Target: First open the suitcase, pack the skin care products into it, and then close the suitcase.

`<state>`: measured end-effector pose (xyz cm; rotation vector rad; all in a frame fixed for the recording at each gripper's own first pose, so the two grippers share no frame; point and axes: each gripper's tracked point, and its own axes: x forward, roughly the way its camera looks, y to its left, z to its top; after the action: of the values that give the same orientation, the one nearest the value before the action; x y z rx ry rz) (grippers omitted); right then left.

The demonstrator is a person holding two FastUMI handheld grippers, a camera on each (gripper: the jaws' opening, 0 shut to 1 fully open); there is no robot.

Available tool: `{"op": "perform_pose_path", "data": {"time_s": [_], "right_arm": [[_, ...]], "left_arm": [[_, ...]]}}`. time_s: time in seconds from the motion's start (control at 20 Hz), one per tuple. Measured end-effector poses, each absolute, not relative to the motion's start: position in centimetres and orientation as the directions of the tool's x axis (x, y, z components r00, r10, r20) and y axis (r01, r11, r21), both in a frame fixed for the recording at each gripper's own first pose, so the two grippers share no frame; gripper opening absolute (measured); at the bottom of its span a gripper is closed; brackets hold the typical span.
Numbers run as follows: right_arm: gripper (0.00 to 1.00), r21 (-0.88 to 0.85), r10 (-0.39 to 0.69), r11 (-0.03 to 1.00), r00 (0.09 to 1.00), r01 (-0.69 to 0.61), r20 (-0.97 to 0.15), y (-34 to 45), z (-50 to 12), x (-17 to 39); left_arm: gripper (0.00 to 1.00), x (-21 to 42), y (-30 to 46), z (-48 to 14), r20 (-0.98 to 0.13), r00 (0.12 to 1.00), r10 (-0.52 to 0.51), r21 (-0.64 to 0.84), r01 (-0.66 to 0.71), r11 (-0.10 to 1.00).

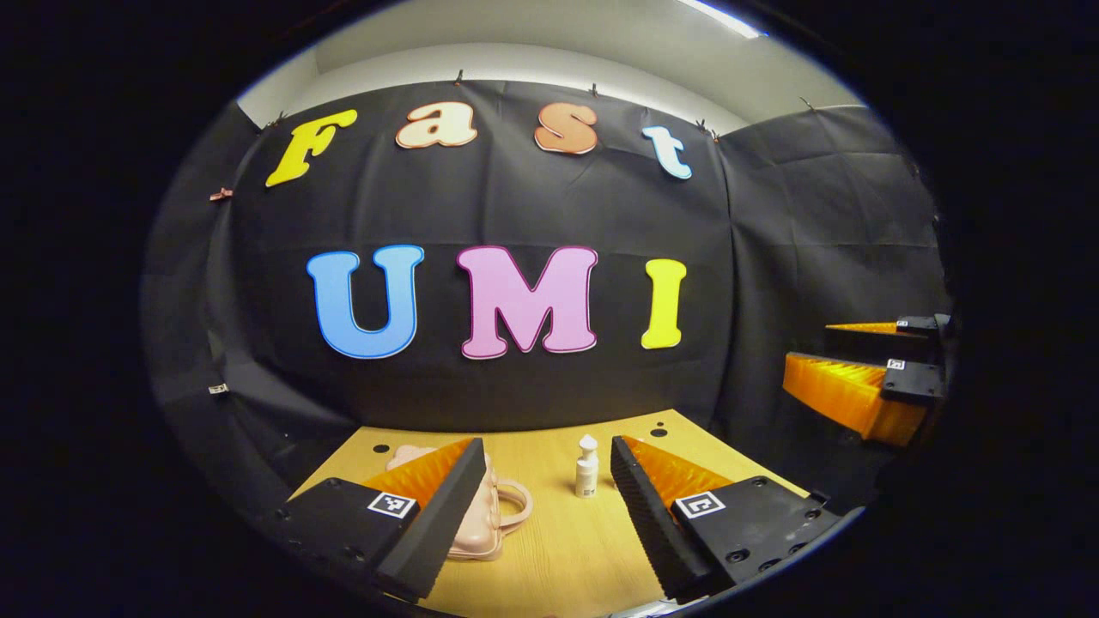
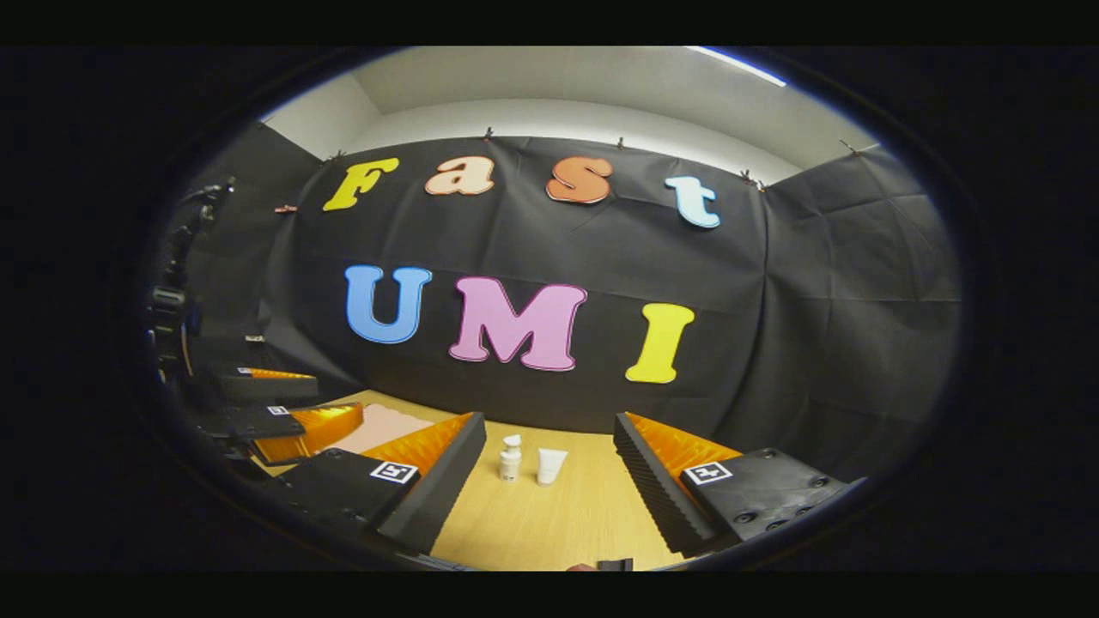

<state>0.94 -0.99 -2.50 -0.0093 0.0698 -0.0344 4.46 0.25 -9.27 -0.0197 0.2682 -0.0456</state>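
With both claws, left claw (image 1: 543, 489) and right claw (image 2: 549, 481), held wide open and empty, the shut pink suitcase (image 1: 481, 524) on the worktop (image 1: 567, 549) beside the small white bottle (image 1: 587, 468) is best opened gently first.

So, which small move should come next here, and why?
Probably bring the open left gripper down to the pink suitcase: it lies shut on the table, and the bottle and tube stand outside it.
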Motion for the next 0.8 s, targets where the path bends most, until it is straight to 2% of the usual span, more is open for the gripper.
{"op": "perform_pose_path", "data": {"time_s": [0.25, 0.5, 0.65, 0.8], "right_arm": [[0.95, -0.026, -0.044, 0.999, 0.993, 0.041, -0.109, -0.1, -3.6, 2.0], [0.96, -0.024, -0.072, 0.997, 0.985, 0.069, -0.159, -0.3, -5.2, 2.8], [0.96, -0.043, -0.081, 0.996, 0.977, 0.074, -0.200, -1.3, -7.7, 4.1], [0.96, -0.005, -0.029, 1.000, 0.965, 0.028, -0.261, -1.7, -11.2, 5.7]], "left_arm": [[0.94, 8.8, 1.9, -17.8, -0.468, 0.882, -0.054, -0.052, 0.033, 0.998], [0.94, 11.4, 2.8, -27.5, -0.663, 0.745, -0.065, -0.060, 0.033, 0.998], [0.94, 12.7, 2.8, -31.3, -0.727, 0.684, -0.065, -0.047, 0.045, 0.998], [0.95, 14.7, 2.9, -33.6, -0.751, 0.660, -0.032, -0.021, 0.025, 0.999]]}}
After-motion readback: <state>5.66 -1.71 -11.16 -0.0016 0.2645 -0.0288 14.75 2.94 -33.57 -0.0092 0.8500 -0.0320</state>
